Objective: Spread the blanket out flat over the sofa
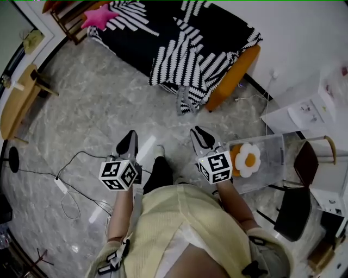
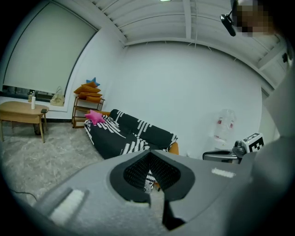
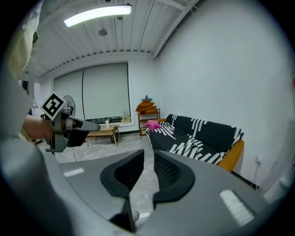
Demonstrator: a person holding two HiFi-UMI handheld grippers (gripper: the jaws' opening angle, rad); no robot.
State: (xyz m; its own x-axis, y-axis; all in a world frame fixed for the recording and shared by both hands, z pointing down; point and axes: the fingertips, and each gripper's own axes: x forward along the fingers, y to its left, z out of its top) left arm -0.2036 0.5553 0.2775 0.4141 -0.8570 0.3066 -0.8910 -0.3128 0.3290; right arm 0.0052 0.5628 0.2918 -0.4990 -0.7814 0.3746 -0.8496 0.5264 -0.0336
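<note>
The black-and-white striped blanket (image 1: 185, 43) lies draped over the orange sofa (image 1: 241, 66) at the far side of the room, covering seat and back, with one bunched corner hanging off the front by the right arm down to the marble floor (image 1: 98, 108). A pink star cushion (image 1: 99, 16) sits at the sofa's left end. Both tools are held low over the floor, well apart from the sofa: the left gripper (image 1: 130, 136) has its fingers (image 2: 133, 173) closed and empty, while the right gripper (image 1: 200, 132) has its fingers (image 3: 173, 175) slightly parted, with nothing between them
</note>
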